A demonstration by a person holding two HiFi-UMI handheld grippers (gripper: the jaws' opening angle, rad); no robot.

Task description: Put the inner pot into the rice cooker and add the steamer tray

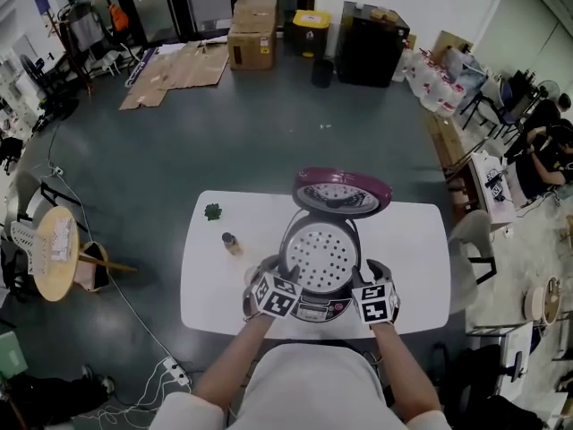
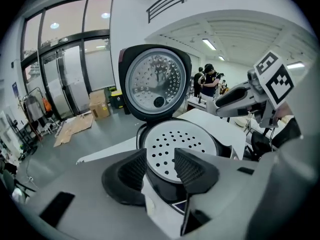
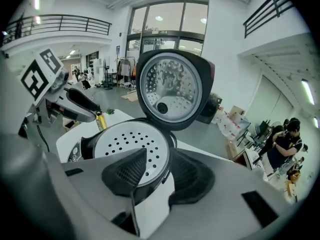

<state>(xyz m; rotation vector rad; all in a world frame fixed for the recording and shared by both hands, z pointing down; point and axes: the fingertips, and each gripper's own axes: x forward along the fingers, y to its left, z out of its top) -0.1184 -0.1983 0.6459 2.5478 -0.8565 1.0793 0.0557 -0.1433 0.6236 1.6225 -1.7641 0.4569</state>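
The rice cooker (image 1: 315, 311) stands on the white table (image 1: 419, 240) with its lid (image 1: 343, 193) swung up at the back. A white perforated steamer tray (image 1: 320, 256) lies in its mouth and hides whatever is under it. My left gripper (image 1: 269, 271) hovers at the cooker's front left, my right gripper (image 1: 376, 271) at its front right. In the left gripper view the left gripper (image 2: 160, 166) is open and empty, with the tray (image 2: 180, 146) beyond it. In the right gripper view the right gripper (image 3: 157, 171) is also open and empty, just above the tray (image 3: 131, 144).
A small bottle (image 1: 231, 243) and a green object (image 1: 213, 211) sit on the table left of the cooker. A chair (image 1: 472, 238) stands at the table's right end and a round wooden stool (image 1: 54, 253) to the far left. Cardboard boxes (image 1: 252, 32) lie across the floor.
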